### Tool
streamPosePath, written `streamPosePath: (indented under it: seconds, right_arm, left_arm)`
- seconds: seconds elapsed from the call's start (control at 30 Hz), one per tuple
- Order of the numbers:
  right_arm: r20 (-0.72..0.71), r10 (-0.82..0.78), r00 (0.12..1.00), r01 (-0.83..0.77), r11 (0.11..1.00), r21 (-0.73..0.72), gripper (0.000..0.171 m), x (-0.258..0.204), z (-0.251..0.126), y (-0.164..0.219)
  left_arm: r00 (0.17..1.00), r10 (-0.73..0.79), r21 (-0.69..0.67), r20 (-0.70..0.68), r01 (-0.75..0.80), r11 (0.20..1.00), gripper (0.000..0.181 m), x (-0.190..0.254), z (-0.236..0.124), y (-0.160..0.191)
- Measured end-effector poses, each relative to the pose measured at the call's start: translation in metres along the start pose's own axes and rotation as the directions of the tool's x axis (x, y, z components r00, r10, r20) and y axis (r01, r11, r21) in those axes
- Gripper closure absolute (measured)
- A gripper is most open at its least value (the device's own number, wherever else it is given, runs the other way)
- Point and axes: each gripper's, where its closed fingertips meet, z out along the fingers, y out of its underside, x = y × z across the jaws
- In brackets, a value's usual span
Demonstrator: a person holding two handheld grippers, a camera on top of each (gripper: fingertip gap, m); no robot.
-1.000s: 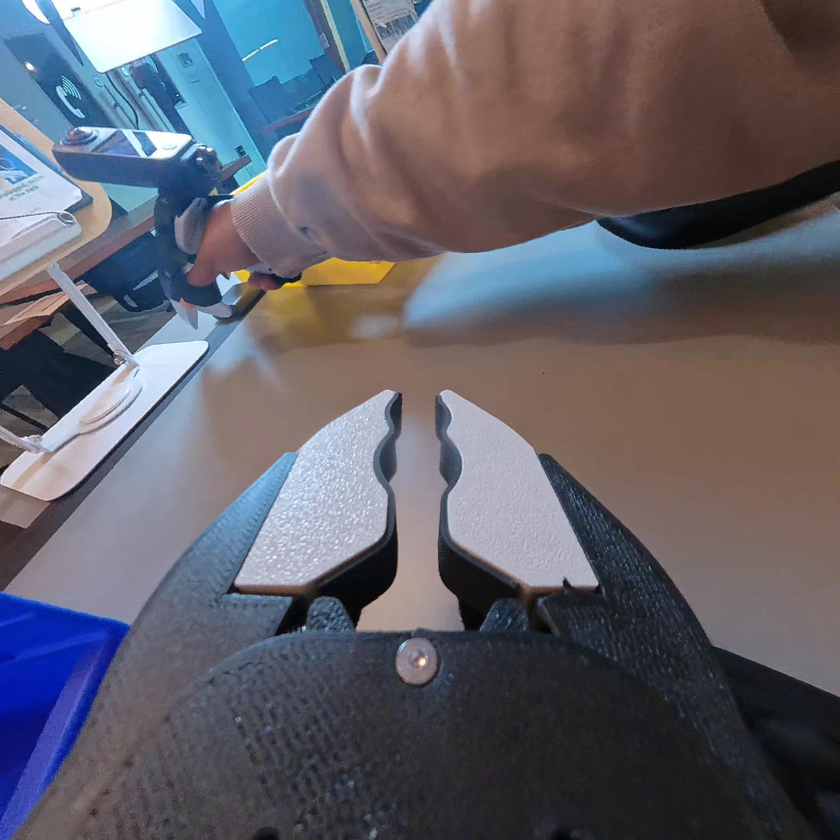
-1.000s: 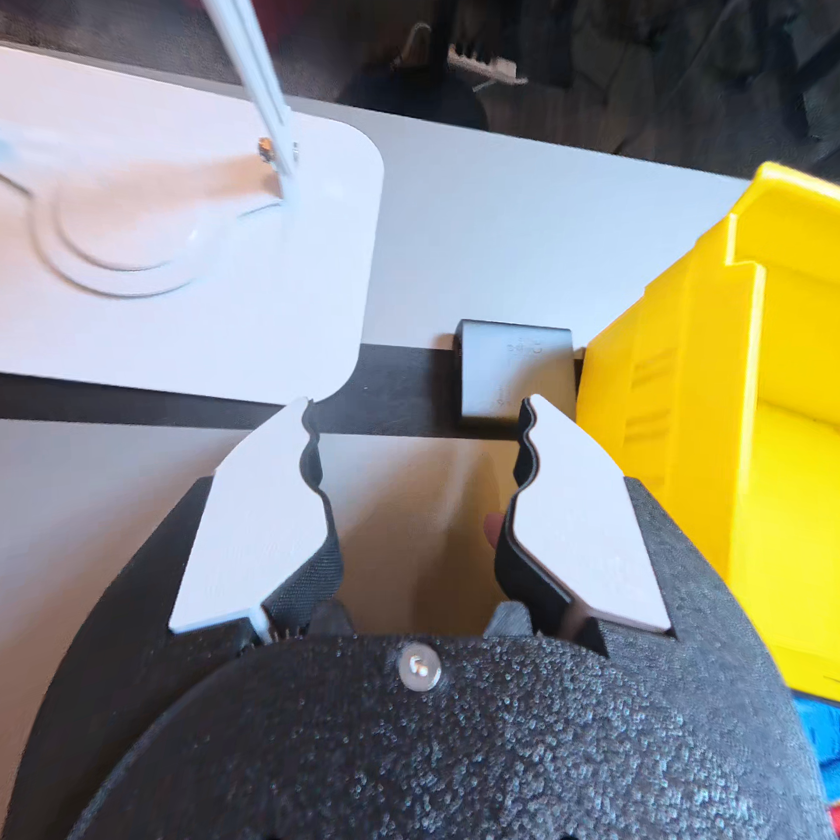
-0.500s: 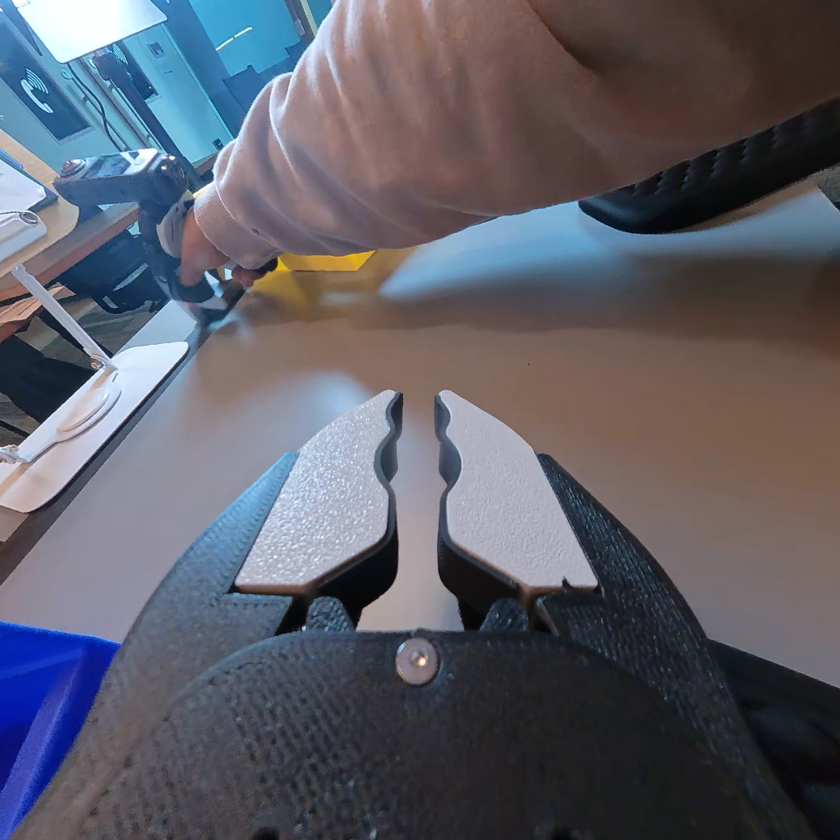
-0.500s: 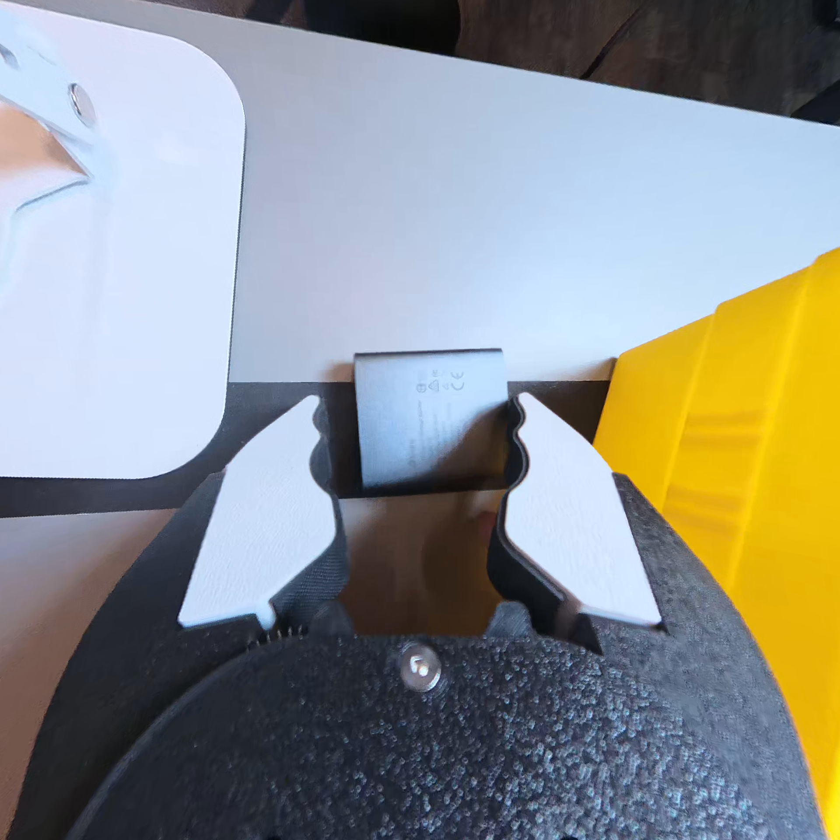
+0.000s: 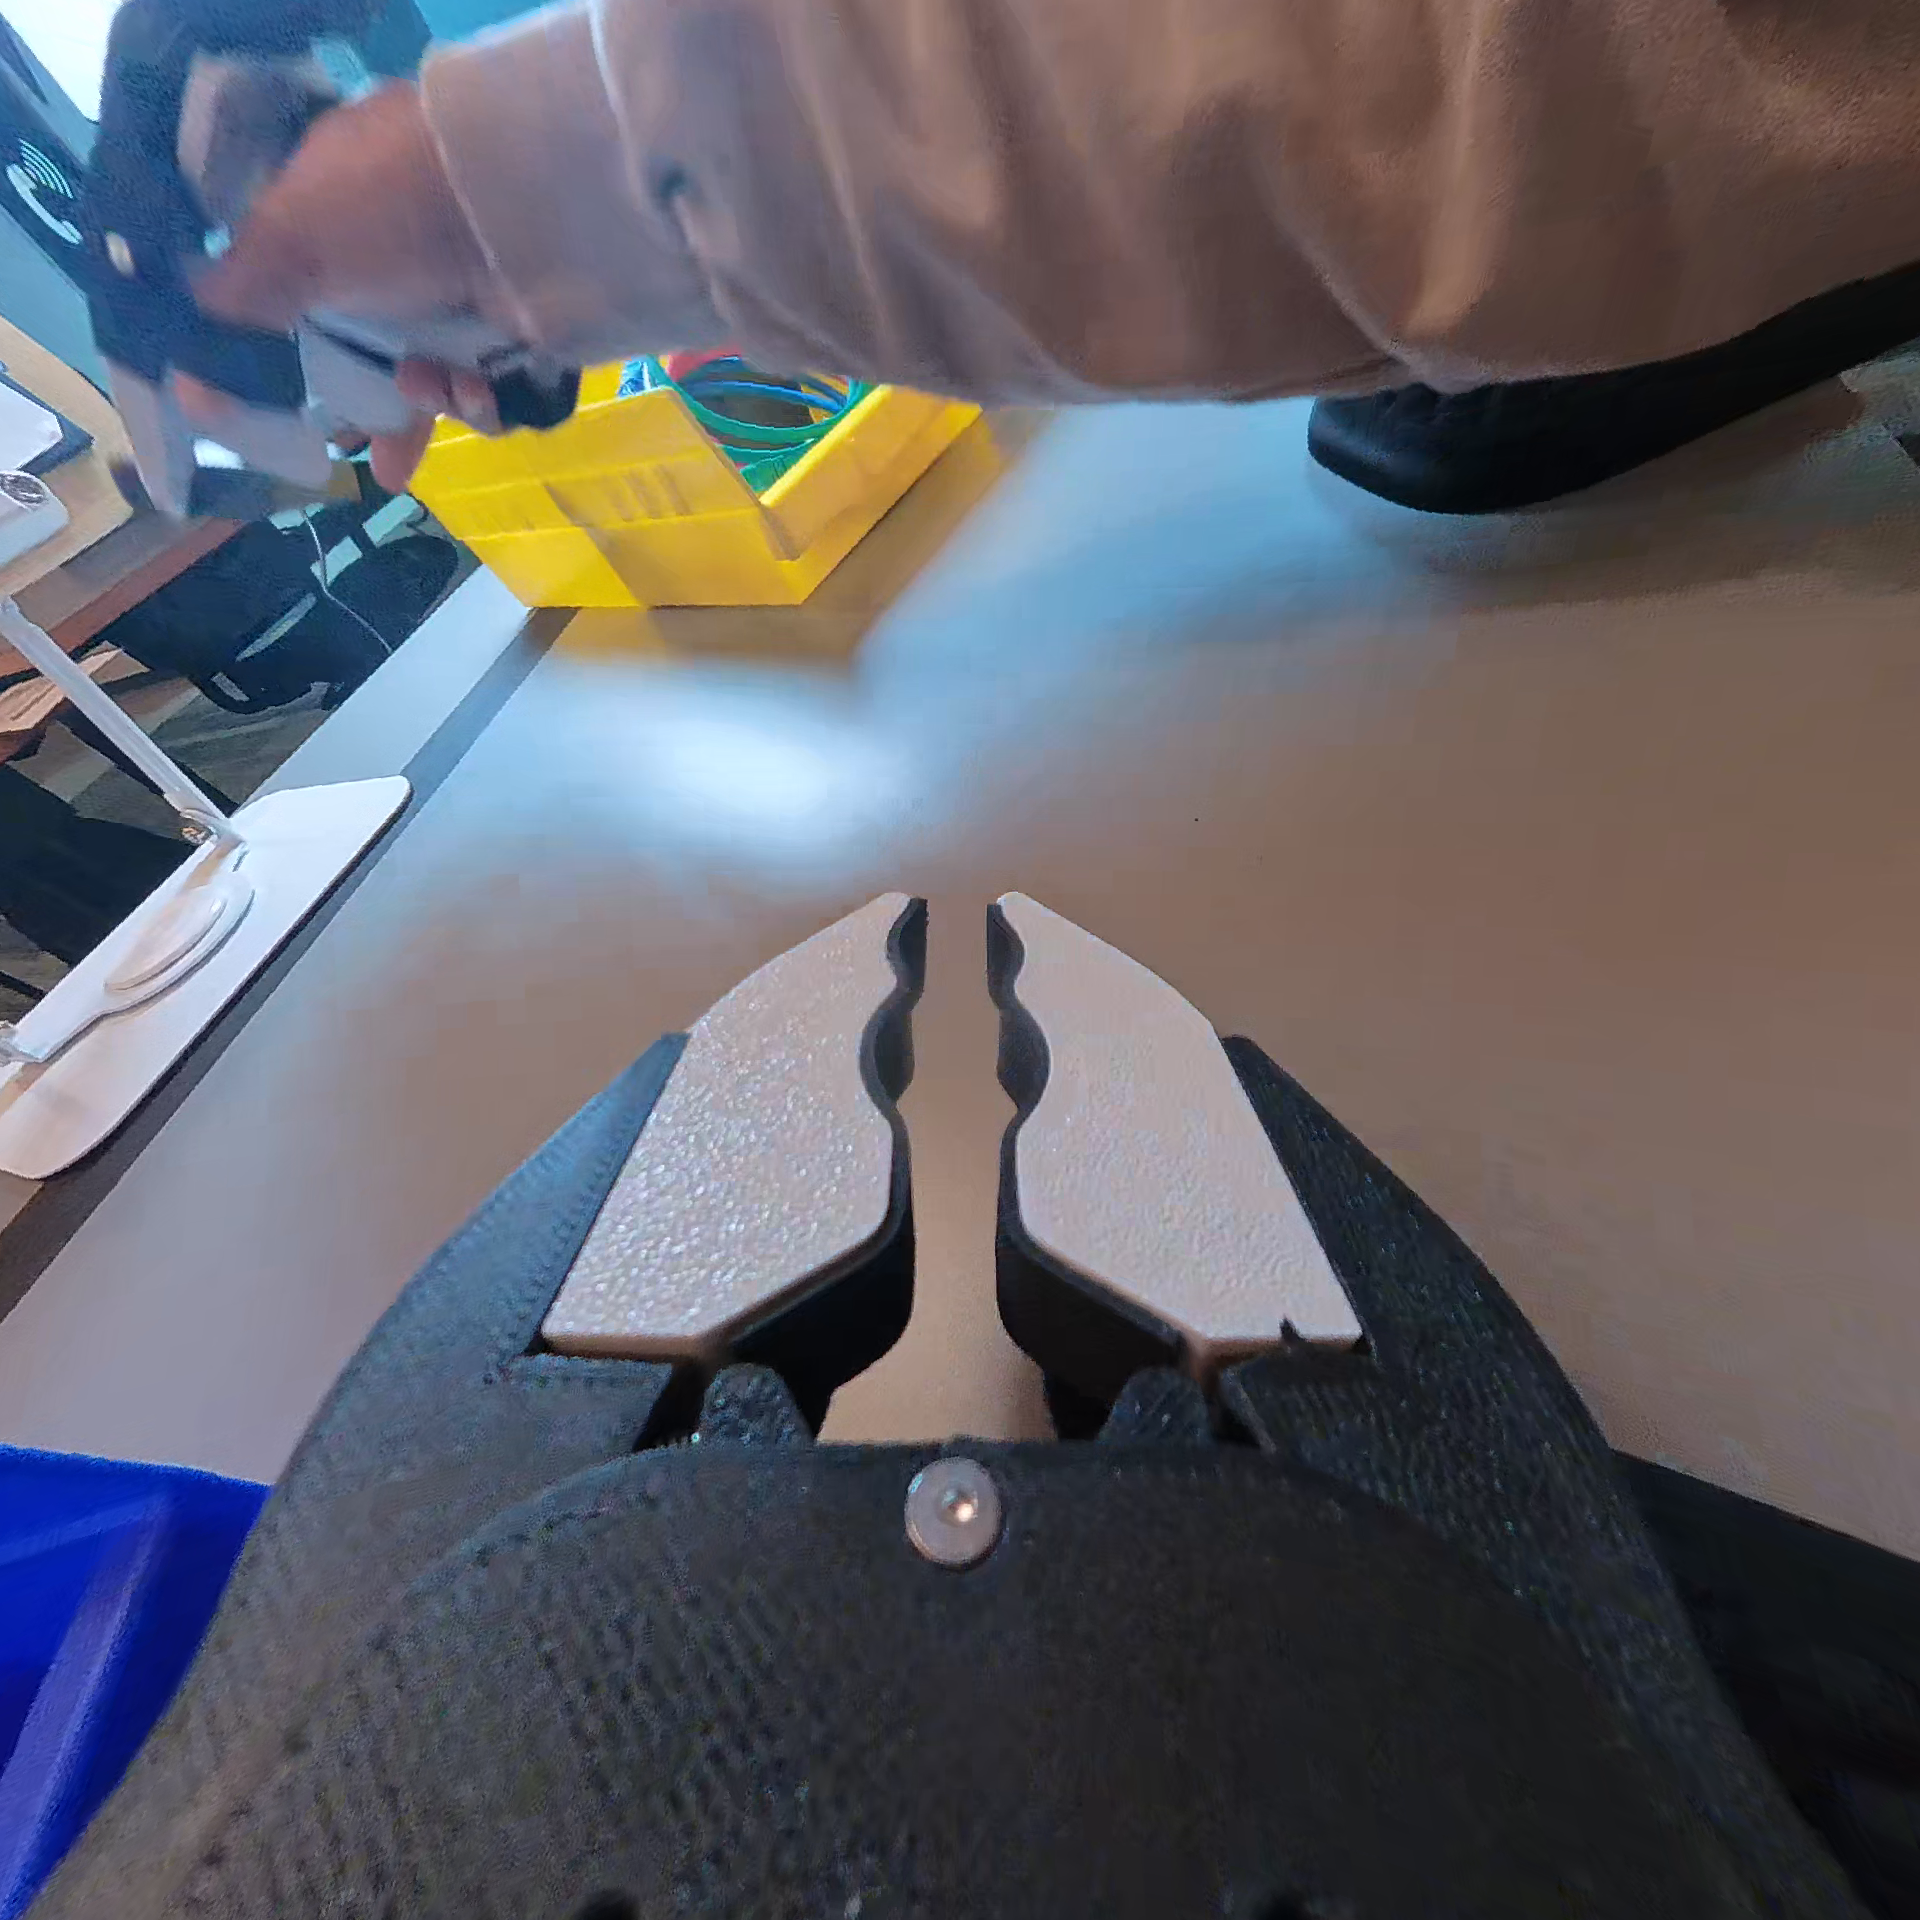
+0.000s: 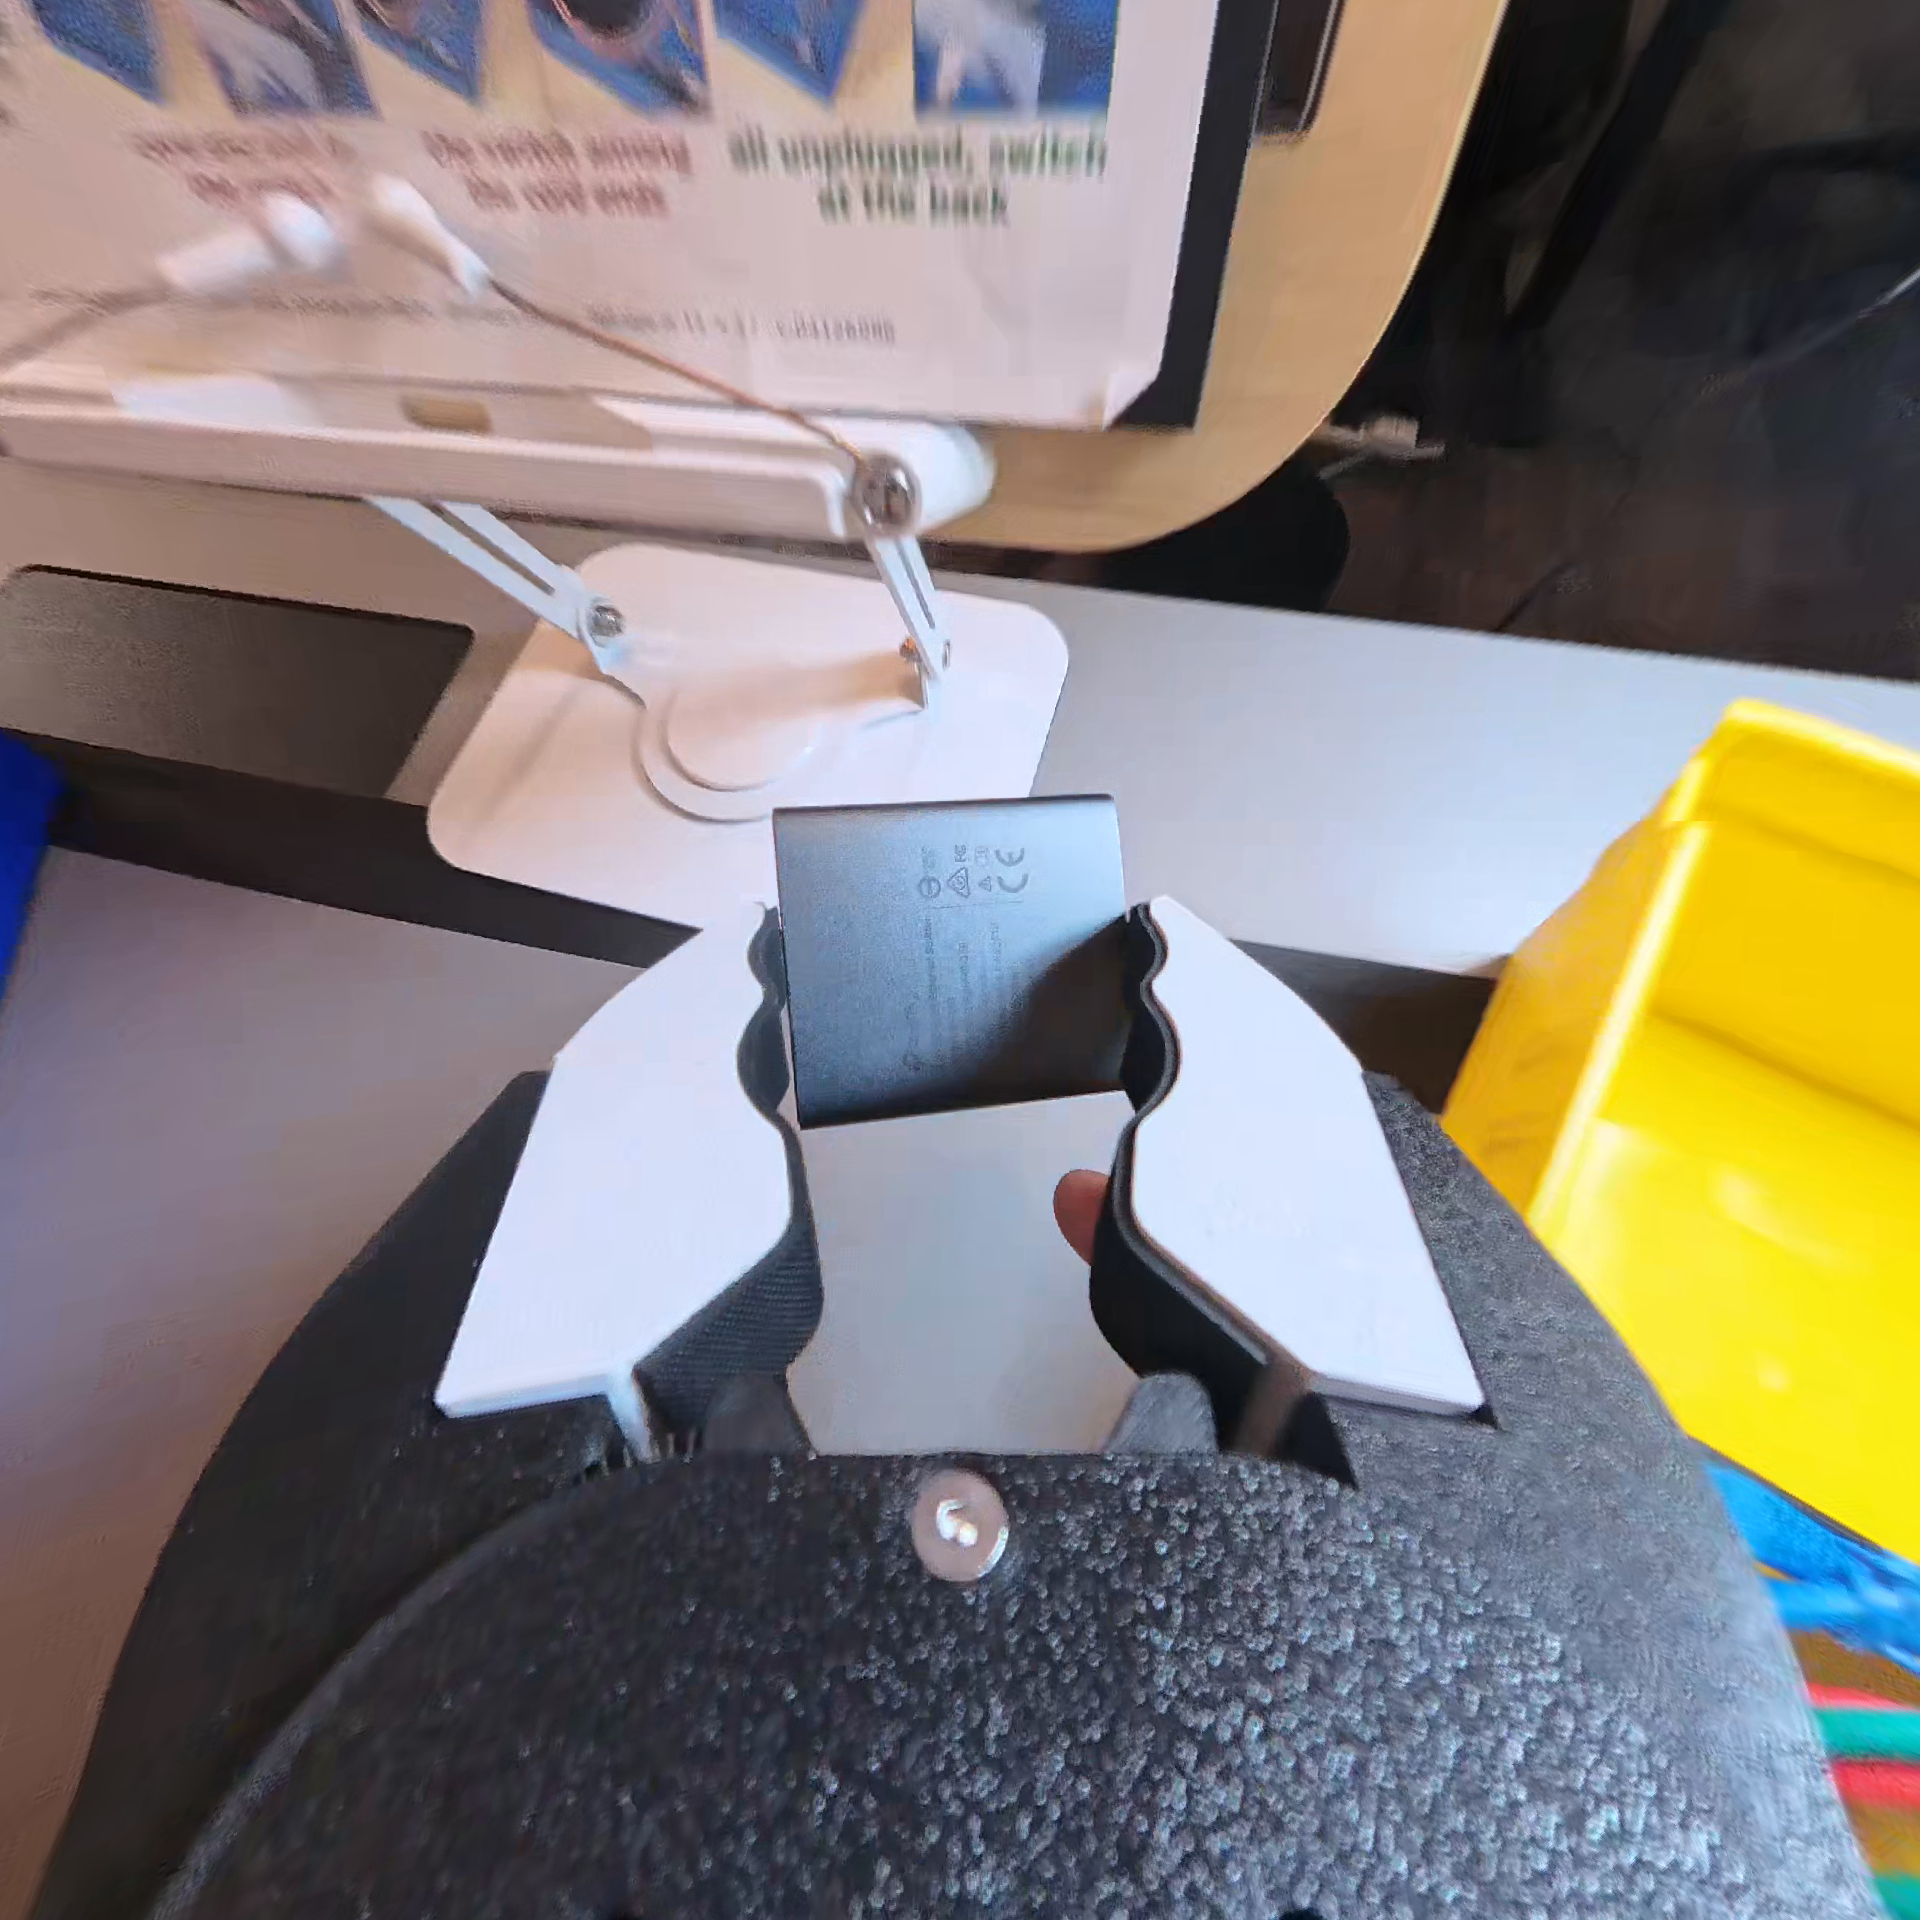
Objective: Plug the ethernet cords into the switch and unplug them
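R gripper clamps the dark switch by its sides, lifted off table; ports hidden. Yellow bin just R, cords cut off at corner. L gripper nearly closed, empty, low over table; R hand blurred

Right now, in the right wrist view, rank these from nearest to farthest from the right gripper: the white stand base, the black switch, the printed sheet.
1. Black switch: held between the right gripper fingers.
2. White stand base: just beyond, slightly left, on the table.
3. Printed sheet: farthest, top of view, behind the stand's arm.
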Motion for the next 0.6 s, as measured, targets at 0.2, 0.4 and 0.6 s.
streamPosePath:
  seconds: [0.2,0.4,0.6]
  right_arm:
    - [-0.130,-0.021,0.991,0.022,1.000,0.005,0.108,0.090,-0.056,-0.025]
    - [-0.211,-0.085,0.974,0.041,0.978,-0.206,0.108,0.194,-0.036,0.014]
    - [-0.004,-0.260,0.965,0.235,0.879,-0.415,0.108,0.210,0.002,0.057]
  left_arm:
    - [1.000,0.015,-0.005,0.002,-0.015,1.000,0.171,0.002,0.001,0.000]
    - [1.000,0.027,-0.018,-0.010,-0.027,0.999,0.171,0.005,0.003,0.002]
    - [1.000,-0.004,-0.029,-0.026,0.003,1.000,0.171,0.005,0.006,0.007]
